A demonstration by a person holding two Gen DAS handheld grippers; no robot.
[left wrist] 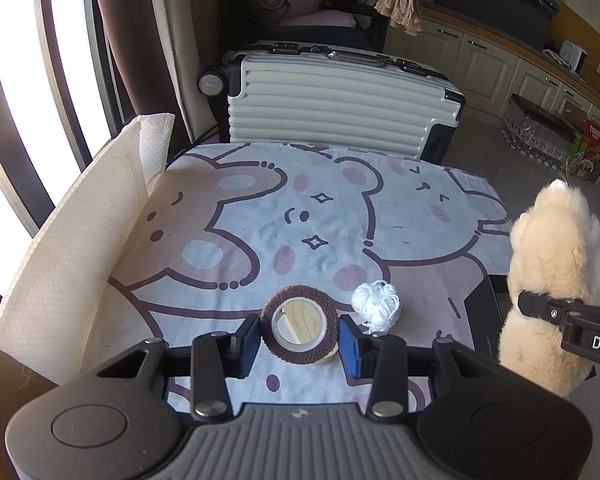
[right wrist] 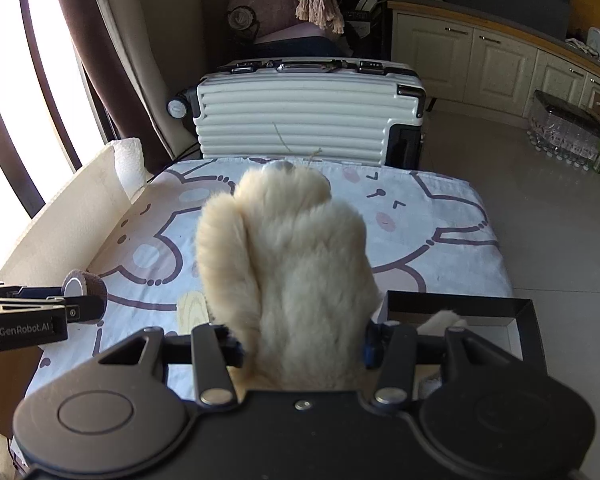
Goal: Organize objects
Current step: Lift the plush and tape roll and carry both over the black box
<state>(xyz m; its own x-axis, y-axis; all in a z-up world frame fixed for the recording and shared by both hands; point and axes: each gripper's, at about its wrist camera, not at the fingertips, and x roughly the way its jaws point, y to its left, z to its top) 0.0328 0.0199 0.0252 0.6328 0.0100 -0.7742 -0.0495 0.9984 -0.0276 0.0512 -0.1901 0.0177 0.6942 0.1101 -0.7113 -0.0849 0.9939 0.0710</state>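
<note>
My left gripper (left wrist: 299, 338) is shut on a brown tape roll (left wrist: 299, 322), held just above the cartoon-print cloth (left wrist: 260, 220); it also shows in the right wrist view (right wrist: 85, 292). A small white yarn ball (left wrist: 376, 306) lies on the cloth just right of the roll. My right gripper (right wrist: 302, 346) is shut on a cream plush toy (right wrist: 288, 264), held upright over the table's right side; the plush also shows in the left wrist view (left wrist: 556, 280). A black open box (right wrist: 500, 316) sits under the plush to its right, partly hidden.
A paper towel sheet (left wrist: 72, 248) stands along the table's left edge. A white ribbed suitcase (left wrist: 332, 104) stands behind the table. A small wooden disc (right wrist: 190, 312) lies on the cloth. Cabinets (right wrist: 500, 68) and tiled floor are to the right.
</note>
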